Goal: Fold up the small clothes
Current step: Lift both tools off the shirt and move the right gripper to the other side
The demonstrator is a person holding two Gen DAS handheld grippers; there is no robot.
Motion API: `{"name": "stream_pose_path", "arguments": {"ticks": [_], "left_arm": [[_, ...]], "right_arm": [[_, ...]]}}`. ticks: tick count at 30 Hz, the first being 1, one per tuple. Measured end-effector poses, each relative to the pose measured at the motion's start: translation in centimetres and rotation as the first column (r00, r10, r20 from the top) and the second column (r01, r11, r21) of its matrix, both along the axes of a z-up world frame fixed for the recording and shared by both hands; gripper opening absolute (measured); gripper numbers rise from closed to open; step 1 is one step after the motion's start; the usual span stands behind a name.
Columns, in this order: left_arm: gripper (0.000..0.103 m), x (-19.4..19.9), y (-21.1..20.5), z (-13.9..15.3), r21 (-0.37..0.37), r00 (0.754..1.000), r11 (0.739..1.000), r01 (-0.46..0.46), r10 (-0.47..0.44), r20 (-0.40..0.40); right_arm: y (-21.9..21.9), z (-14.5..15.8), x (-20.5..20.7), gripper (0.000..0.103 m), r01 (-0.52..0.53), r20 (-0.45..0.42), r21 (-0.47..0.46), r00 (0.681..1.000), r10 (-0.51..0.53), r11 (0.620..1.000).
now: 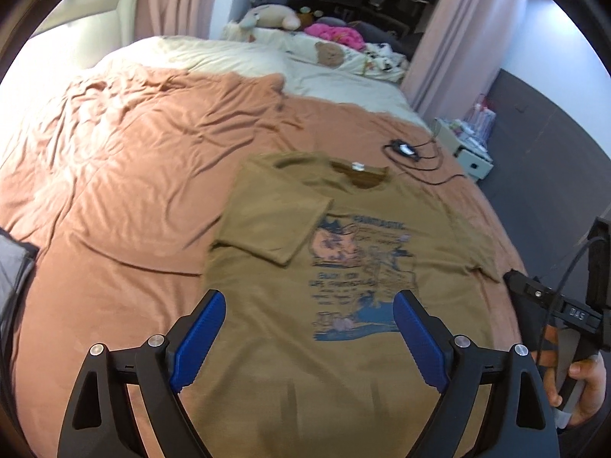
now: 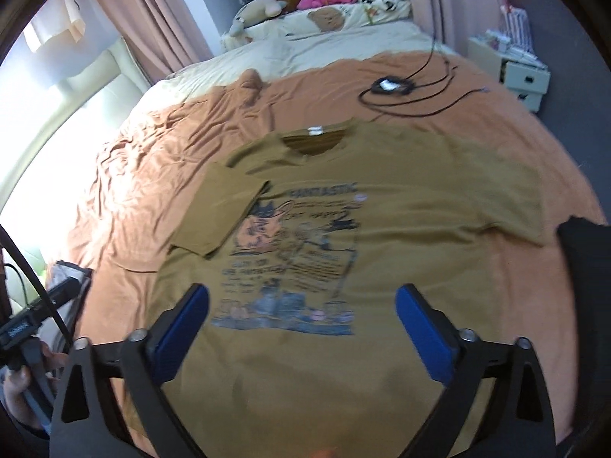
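Both my grippers, left (image 1: 308,307) and right (image 2: 301,301), spread empty above shirt (image 1: 382,206); left sleeve (image 1: 275,225) lies folded in, right sleeve (image 2: 496,206) flat, next.

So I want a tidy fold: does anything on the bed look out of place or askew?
One sleeve of the T-shirt lies folded over the print, the other still spread. A tangled black cable lies on the bedcover above the collar.

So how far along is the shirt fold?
Done: the shirt lies flat on the bed, one sleeve folded in. In hand: nothing; the left gripper and right gripper are open above it. Left: the other sleeve and the body folds.
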State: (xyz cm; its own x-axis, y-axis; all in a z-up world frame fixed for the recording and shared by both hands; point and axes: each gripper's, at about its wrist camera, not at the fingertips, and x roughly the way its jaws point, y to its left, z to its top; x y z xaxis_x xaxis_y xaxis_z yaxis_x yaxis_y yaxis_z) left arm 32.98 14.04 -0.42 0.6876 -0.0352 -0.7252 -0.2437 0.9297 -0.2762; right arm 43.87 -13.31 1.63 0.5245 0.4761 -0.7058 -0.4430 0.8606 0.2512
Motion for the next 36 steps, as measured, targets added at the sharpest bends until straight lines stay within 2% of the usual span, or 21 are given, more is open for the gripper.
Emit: {"name": "stream_pose_path", "arguments": {"ticks": [3, 7, 12, 15, 19, 22, 26, 33, 36], "left_arm": [[0.091, -0.1, -1.5, 0.5, 0.008, 1.0, 1.0, 0.021, -0.022, 0.021], [0.091, -0.2, -3.1, 0.9, -0.034, 0.997, 0.999, 0.033, -0.031, 0.065], [0.091, 0.4, -5.5, 1.2, -0.071, 0.996, 0.995, 0.064, -0.059, 0.068], [0.091, 1.0, -7.6, 1.6, -0.045, 0.994, 0.995, 0.091, -0.088, 0.059], [0.103, 1.7, -10.0, 2.2, -0.017, 0.987, 0.99, 0.138, -0.136, 0.08], [0.103, 2.5, -11.6, 2.5, -0.015, 0.981, 0.985, 0.173, -0.171, 0.094], [0.103, 3.7, -13.3, 2.8, -0.01, 0.977, 0.982, 0.191, -0.189, 0.103], [0.103, 6.9, -15.1, 2.0, -0.026, 0.97, 0.973, 0.229, -0.226, 0.084], [0.103, 8.6, -15.8, 1.5, -0.037, 0.969, 0.97, 0.24, -0.236, 0.077]], "right_arm": [[-1.1, 0.5, -0.7, 0.103, 0.016, 0.019, -0.014, 1.0, -0.016, 1.0], [-3.1, 0.9, -1.3, 0.103, 0.029, 0.037, -0.009, 0.999, -0.028, 1.0], [-6.0, 0.8, -1.3, 0.103, 0.05, 0.032, 0.01, 0.998, -0.051, 0.999], [-7.6, 0.7, -1.4, 0.103, 0.079, 0.051, -0.009, 0.996, -0.079, 0.997], [-9.4, 0.6, -1.4, 0.103, 0.129, 0.065, -0.007, 0.99, -0.128, 0.992], [-10.6, 0.5, -1.4, 0.103, 0.165, 0.082, -0.001, 0.983, -0.164, 0.986], [-11.6, -0.1, -1.1, 0.103, 0.164, 0.088, 0.016, 0.982, -0.165, 0.986], [-13.5, -1.8, 0.1, 0.103, 0.227, 0.12, 0.045, 0.966, -0.231, 0.973], [-14.1, -3.2, 1.2, 0.103, 0.247, 0.079, 0.087, 0.964, -0.254, 0.965]]}}
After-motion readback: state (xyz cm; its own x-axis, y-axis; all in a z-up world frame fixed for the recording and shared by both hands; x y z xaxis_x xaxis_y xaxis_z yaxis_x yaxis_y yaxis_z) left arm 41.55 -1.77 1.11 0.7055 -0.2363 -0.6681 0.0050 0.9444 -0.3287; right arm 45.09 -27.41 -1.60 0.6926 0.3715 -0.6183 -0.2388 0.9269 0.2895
